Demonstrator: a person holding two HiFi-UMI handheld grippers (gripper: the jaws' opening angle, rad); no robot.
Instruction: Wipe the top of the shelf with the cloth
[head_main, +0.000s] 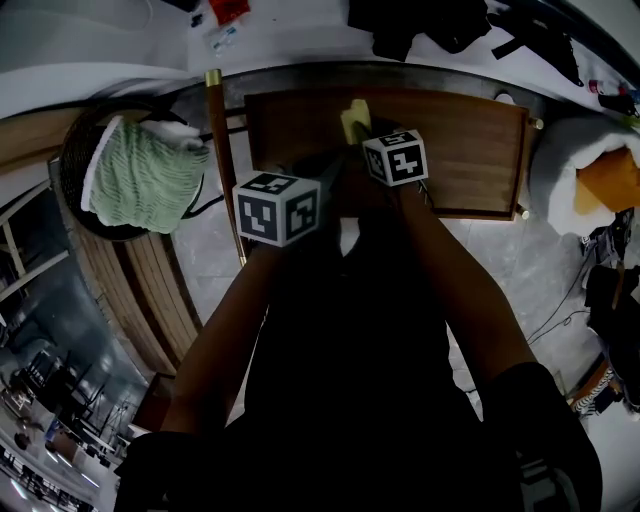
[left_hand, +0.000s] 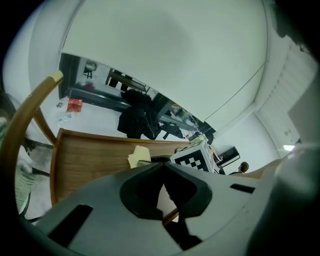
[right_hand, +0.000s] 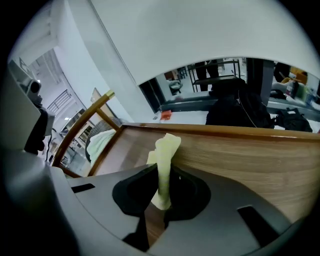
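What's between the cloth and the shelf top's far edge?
Only bare wood of the shelf top lies beyond the cloth, as the right gripper view shows.

The cloth is pale yellow. The shelf top is mid-brown with wood grain. The marker cubes carry black-and-white squares. A ribbed green textile lies in a dark basket.

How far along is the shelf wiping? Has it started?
Done: the right hand-held gripper has the yellow cloth pinched in its jaws. In hand: the cloth sits over the wooden shelf top. Left: seemingly all the wiping. The left hand-held gripper is shut, empty.
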